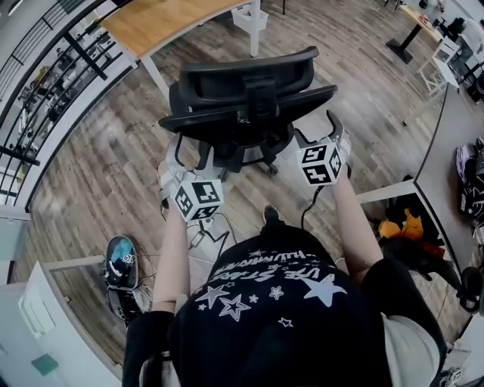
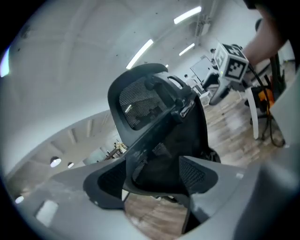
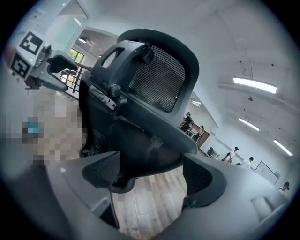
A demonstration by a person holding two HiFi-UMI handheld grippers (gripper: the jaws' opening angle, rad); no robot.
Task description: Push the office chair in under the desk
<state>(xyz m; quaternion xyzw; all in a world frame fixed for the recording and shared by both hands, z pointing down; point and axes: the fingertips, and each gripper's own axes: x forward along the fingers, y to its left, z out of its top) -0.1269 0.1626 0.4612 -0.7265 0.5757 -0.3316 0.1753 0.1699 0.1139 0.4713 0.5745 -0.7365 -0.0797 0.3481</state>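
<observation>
The black office chair (image 1: 257, 143) stands on the plank floor (image 1: 98, 166) in the middle of the head view. Its mesh backrest (image 1: 204, 113) and headrest (image 1: 227, 72) are turned toward the person. It is not under the desk (image 1: 162, 23): the wooden desktop on white legs lies at 11 o'clock from the chair, apart from it, with bare floor between them.

The left gripper (image 1: 190, 155) sits at 7 o'clock from the chair, its tips right by the lower rim of the backrest. Its fingers are released and spread wide. In the left gripper view the dark rim of the backrest shows in the gap between the two pads, and neither pad presses on it. The right gripper (image 1: 316, 130) sits at 4 o'clock from the chair, also at the backrest's rim. Its fingers are let go and wide apart, with the chair's back between them but not clamped. Whether either gripper grazes the chair cannot be told.

At 6 o'clock are the person's forearms (image 1: 175, 257) and a black shirt (image 1: 280, 302) printed with white stars. A dark shoe (image 1: 271, 217) shows on the floor near the chair's base. A black railing (image 1: 45, 75) runs along 9 to 10 o'clock. A second table (image 1: 454, 159) with bags (image 1: 408, 227) under it stands at 3 o'clock.
</observation>
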